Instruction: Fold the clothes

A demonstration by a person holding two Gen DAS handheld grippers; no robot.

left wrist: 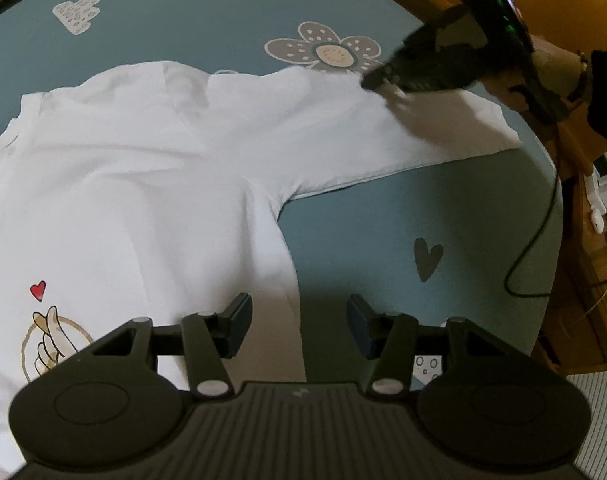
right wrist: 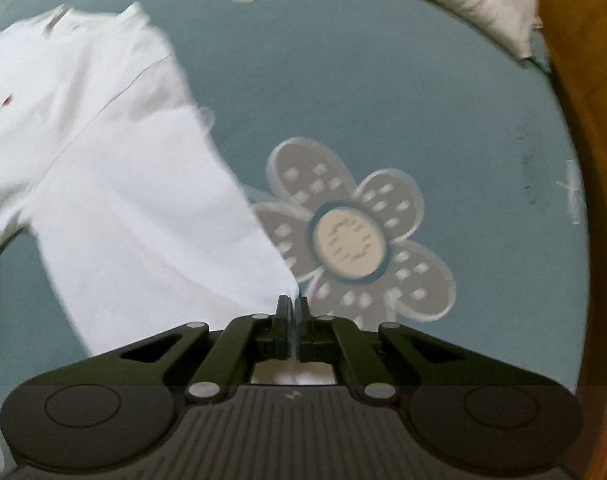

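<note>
Right gripper [right wrist: 292,309] is pressed together on the corner of the sleeve [right wrist: 163,240] of the white T-shirt [left wrist: 123,184], which lies flat on the teal bedsheet [left wrist: 363,232]. Left gripper [left wrist: 297,326] hangs spread over the shirt's side edge, holding nothing. Risk: the thin corner pinch may slip when the sleeve is lifted, bunching the fold.

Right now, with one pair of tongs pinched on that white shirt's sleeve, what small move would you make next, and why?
Probably lift the right tongs slightly and carry the sleeve inward over the shirt body. They are shut on the sleeve's corner, the sleeve lies spread flat on the blue bedsheet, and the left tongs stand open over the shirt's side edge, gripping nothing.
</note>
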